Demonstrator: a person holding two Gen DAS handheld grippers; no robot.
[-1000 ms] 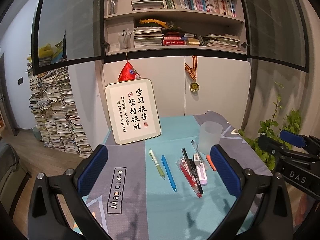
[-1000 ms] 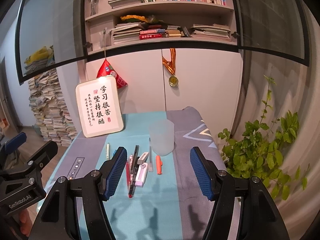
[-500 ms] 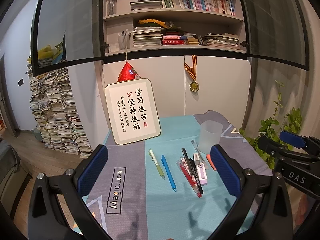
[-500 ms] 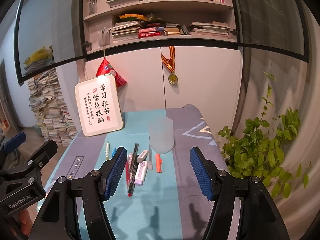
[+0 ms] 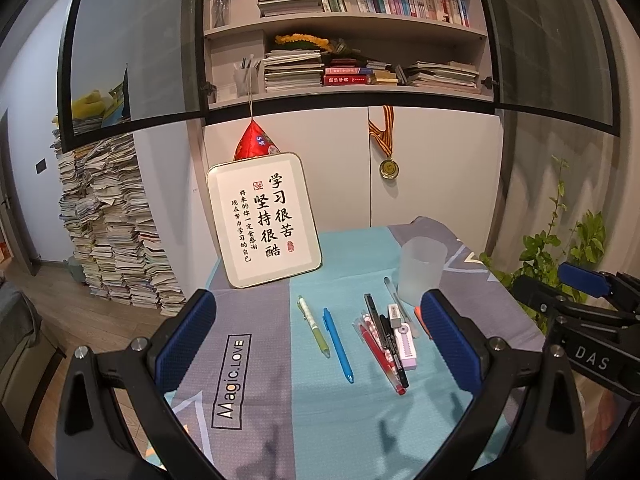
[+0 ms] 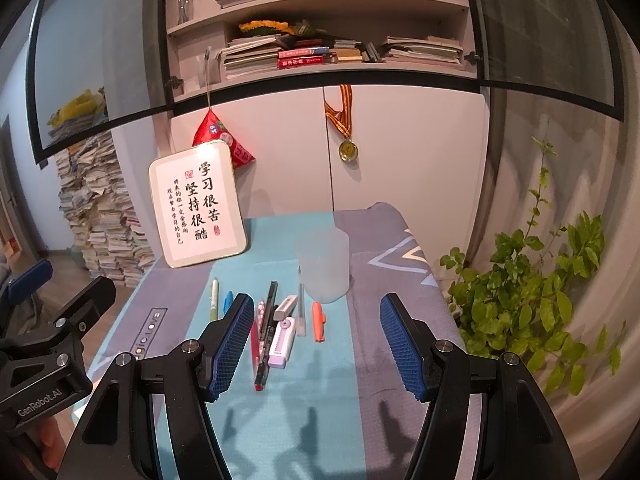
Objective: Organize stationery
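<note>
Several pens lie side by side on the teal and grey tablecloth (image 5: 280, 420): a green pen (image 5: 314, 332), a blue pen (image 5: 338, 344), a red pen (image 5: 380, 356) and a black pen (image 5: 384, 336). Beside them are a lilac correction tape (image 5: 406, 344), a white eraser (image 5: 394, 314) and an orange marker (image 6: 318, 320). Just behind stands an empty frosted cup (image 5: 420, 272), upright. My left gripper (image 5: 318, 300) hovers open above the near side of the table, holding nothing. The right gripper (image 6: 317, 304) is also open and empty, short of the cup (image 6: 324, 268) and the correction tape (image 6: 282, 344).
A framed calligraphy board (image 5: 264, 220) leans against the cabinet at the table's back left. A leafy plant (image 6: 540, 280) grows past the right edge. Stacks of papers (image 5: 108, 220) stand on the floor to the left. The right tool's black frame (image 5: 580, 344) shows at the right.
</note>
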